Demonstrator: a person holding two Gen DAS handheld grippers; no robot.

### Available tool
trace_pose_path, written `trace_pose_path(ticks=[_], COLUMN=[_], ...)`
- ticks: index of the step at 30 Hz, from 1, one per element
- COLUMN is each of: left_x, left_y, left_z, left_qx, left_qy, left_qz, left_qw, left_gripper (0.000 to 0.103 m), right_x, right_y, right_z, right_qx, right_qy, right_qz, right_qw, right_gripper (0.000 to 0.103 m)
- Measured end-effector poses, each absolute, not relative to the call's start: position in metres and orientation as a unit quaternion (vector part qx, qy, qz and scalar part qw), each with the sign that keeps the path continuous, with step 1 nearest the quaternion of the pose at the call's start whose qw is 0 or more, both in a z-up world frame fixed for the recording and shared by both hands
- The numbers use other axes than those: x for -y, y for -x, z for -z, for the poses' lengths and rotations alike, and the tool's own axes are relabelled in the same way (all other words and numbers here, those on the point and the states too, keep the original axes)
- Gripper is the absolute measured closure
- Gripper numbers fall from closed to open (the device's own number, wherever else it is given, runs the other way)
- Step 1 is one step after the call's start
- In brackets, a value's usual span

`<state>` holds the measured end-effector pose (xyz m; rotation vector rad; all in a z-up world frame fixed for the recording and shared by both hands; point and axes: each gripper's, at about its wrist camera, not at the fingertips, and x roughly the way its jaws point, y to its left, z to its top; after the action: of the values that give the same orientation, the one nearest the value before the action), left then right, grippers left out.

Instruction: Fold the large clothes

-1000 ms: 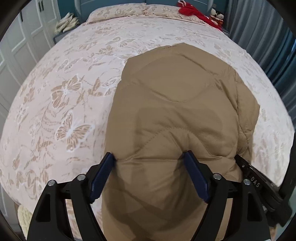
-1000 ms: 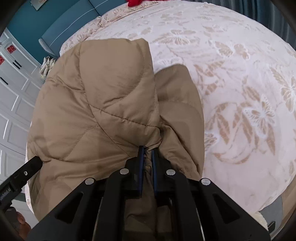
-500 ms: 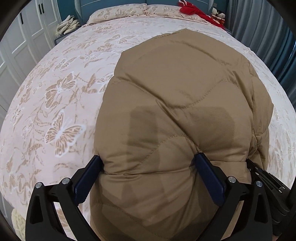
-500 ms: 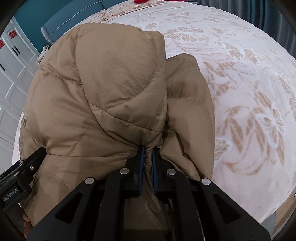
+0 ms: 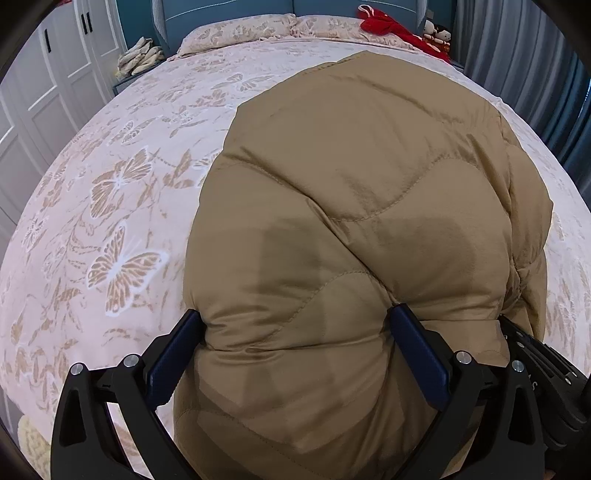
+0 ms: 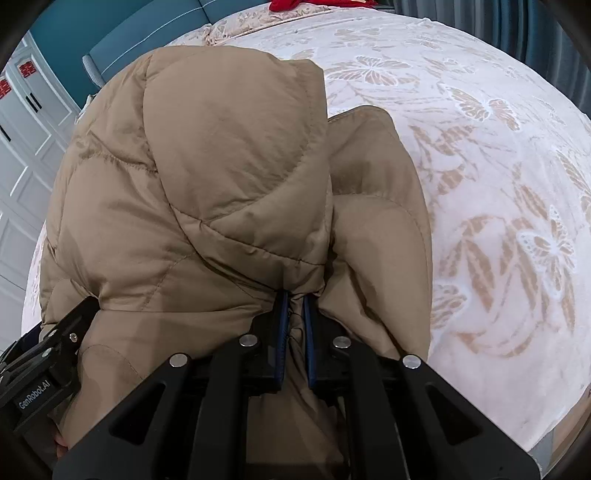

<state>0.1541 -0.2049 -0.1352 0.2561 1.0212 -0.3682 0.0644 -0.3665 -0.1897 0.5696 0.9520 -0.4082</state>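
Observation:
A tan quilted puffer jacket [image 5: 362, 206] lies bunched on the bed and fills most of both views; it also shows in the right wrist view [image 6: 221, 177]. My left gripper [image 5: 295, 332] is wide open, with a thick puffed fold of the jacket bulging between its blue fingers [image 5: 173, 354]. My right gripper [image 6: 293, 306] is shut on a pinched fold of the jacket's edge. The left gripper's black body [image 6: 44, 369] shows at the left of the right wrist view, close beside the right one. The jacket's underside is hidden.
The bed [image 5: 110, 206] has a pale bedspread with tan butterflies. Pillows [image 5: 236, 31] and a red garment [image 5: 391, 26] lie at the headboard. White wardrobe doors [image 5: 44, 92] stand to the left, grey curtains [image 5: 517, 55] to the right.
Both grippers have moved forward toward the headboard with the jacket, which now bulges larger in both views. The left jaws have spread wider around the fold. The right grip is unchanged.

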Motion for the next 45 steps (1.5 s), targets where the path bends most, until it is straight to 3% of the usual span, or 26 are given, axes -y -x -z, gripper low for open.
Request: trace_pose_path(ticks=[6, 9, 10, 11, 13, 17, 22, 26, 37, 39, 44, 45], left_x=[0.202, 0.186, 0.179, 0.166, 0.142, 0.1, 0.09, 0.093, 0.12, 0.127, 0.138, 0.138], left_y=[-0.155, -0.162, -0.164, -0.166, -0.167, -0.171, -0.174, -0.175, -0.183, -0.179, -0.181, -0.183], left_z=[0.134, 0.126, 0.124, 0.118, 0.11, 0.104, 0.136, 0.153, 0.164, 0.156, 0.127, 0.122], left_qx=[-0.487, -0.504, -0.513, -0.527, -0.538, -0.547, -0.603, -0.613, -0.605, -0.588, -0.533, -0.522], left_qy=[-0.109, -0.072, -0.06, -0.033, 0.015, 0.08, 0.144, 0.178, 0.166, 0.136, 0.057, 0.044], left_qz=[0.184, 0.209, 0.213, 0.215, 0.212, 0.209, 0.247, 0.275, 0.292, 0.294, 0.307, 0.308], left_qw=[0.847, 0.835, 0.829, 0.821, 0.816, 0.807, 0.745, 0.719, 0.721, 0.741, 0.786, 0.794], left_gripper=[0.005, 0.005, 0.005, 0.005, 0.005, 0.005, 0.005, 0.005, 0.005, 0.008, 0.025, 0.027], right_x=[0.365, 0.376, 0.38, 0.384, 0.39, 0.399, 0.404, 0.394, 0.384, 0.382, 0.37, 0.366], right_y=[-0.064, -0.054, -0.048, -0.035, -0.012, 0.018, 0.018, 0.013, -0.022, -0.028, -0.034, -0.037], right_z=[0.186, 0.171, 0.166, 0.154, 0.135, 0.126, 0.175, 0.199, 0.213, 0.212, 0.197, 0.192], right_qx=[-0.438, -0.433, -0.428, -0.406, -0.367, -0.352, -0.394, -0.387, -0.364, -0.361, -0.354, -0.353], right_qy=[-0.264, -0.299, -0.313, -0.335, -0.353, -0.379, -0.479, -0.532, -0.537, -0.532, -0.507, -0.494], right_qz=[0.192, 0.188, 0.188, 0.183, 0.191, 0.193, 0.13, 0.09, 0.045, 0.038, 0.034, 0.035], right_qw=[0.838, 0.829, 0.827, 0.83, 0.839, 0.834, 0.773, 0.747, 0.76, 0.765, 0.785, 0.793], right_gripper=[0.096, 0.088, 0.076, 0.053, 0.026, 0.02, 0.02, 0.014, 0.014, 0.026, 0.067, 0.07])
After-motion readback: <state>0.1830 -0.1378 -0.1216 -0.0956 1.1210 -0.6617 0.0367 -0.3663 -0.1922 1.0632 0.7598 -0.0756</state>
